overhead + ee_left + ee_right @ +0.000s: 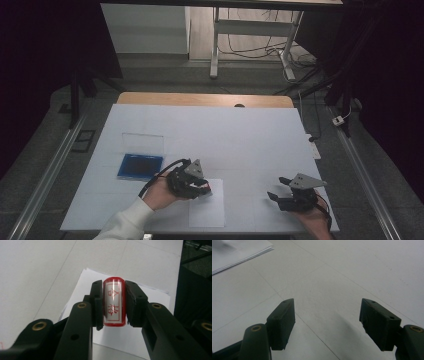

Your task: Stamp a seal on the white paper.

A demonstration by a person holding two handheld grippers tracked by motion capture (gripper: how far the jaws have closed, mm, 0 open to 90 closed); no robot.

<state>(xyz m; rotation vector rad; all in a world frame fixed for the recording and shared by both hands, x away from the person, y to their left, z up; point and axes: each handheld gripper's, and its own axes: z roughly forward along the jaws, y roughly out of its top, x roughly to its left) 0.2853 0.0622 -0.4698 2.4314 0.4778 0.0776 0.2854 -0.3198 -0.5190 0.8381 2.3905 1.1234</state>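
A red stamp (114,302) with a white label and red characters is clamped between the jaws of my left gripper (114,303). In the high view, that left gripper (205,189) hovers over the upper left part of a white sheet of paper (207,210) near the table's front edge. The same paper (150,300) lies under the stamp in the left gripper view. My right gripper (277,189) stands open at the front right, low over the white table cover, nothing between its jaws. The right gripper view has its jaws wide apart (327,323) and the paper's corner (237,252) at the upper left.
A blue ink pad (140,166) lies open left of the left gripper, its clear lid (142,143) just behind it. The white cover (240,135) spans the wooden table (200,99). Beyond the table stand a desk frame and floor cables.
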